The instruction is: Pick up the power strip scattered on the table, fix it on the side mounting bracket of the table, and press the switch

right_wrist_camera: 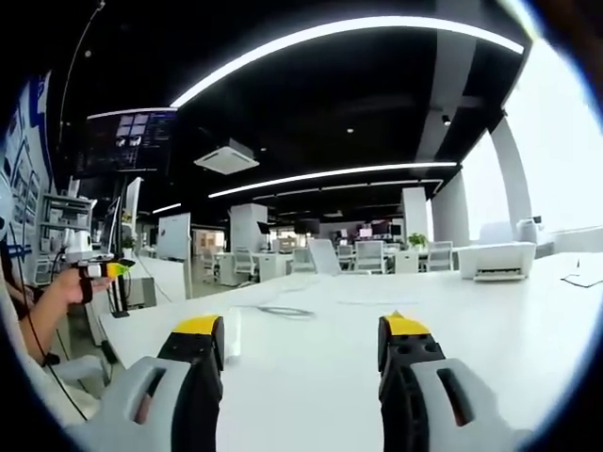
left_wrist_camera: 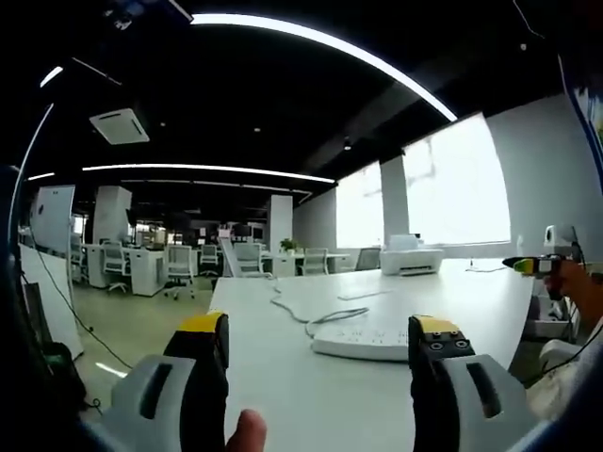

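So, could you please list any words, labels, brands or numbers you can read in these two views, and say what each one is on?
None can be read.
Wall posters: print too small and blurred.
Dark ceiling-hung screen: pale panels, no legible text.
Power strip: no marking legible.
Printer: no brand legible.

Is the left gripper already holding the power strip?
No, the left gripper is open and empty, with the power strip lying flat on the table beyond it.

Grey tongs [left_wrist_camera: 320, 348], yellow-capped black jaws
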{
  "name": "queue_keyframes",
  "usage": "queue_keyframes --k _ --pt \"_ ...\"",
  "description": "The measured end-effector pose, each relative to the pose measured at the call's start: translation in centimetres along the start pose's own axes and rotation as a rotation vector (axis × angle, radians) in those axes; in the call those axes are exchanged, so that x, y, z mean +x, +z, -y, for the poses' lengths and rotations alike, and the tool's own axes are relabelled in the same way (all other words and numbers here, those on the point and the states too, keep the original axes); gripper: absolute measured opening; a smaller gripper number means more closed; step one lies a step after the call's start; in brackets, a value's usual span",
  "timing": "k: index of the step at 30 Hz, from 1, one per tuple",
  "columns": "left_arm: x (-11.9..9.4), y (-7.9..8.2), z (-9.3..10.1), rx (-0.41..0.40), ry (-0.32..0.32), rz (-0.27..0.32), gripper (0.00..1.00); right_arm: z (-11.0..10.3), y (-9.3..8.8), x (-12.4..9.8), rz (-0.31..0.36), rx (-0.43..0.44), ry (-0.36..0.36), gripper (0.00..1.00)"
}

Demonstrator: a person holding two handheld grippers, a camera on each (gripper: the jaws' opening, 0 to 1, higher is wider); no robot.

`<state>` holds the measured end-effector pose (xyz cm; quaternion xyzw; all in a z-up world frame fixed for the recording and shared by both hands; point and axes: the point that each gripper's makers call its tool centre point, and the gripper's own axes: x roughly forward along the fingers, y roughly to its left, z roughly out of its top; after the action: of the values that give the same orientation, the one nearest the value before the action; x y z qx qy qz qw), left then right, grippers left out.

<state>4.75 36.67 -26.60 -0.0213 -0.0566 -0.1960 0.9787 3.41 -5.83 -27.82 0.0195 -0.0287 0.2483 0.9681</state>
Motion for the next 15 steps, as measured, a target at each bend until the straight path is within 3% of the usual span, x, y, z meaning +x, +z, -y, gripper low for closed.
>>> queue_keyframes --k 15 --pt "0.12 -0.66 0.71 -0.018 -0.052 -0.02 0.82 -0.97 -0.97 0.6 -0.027 0.006 0.033 0.63"
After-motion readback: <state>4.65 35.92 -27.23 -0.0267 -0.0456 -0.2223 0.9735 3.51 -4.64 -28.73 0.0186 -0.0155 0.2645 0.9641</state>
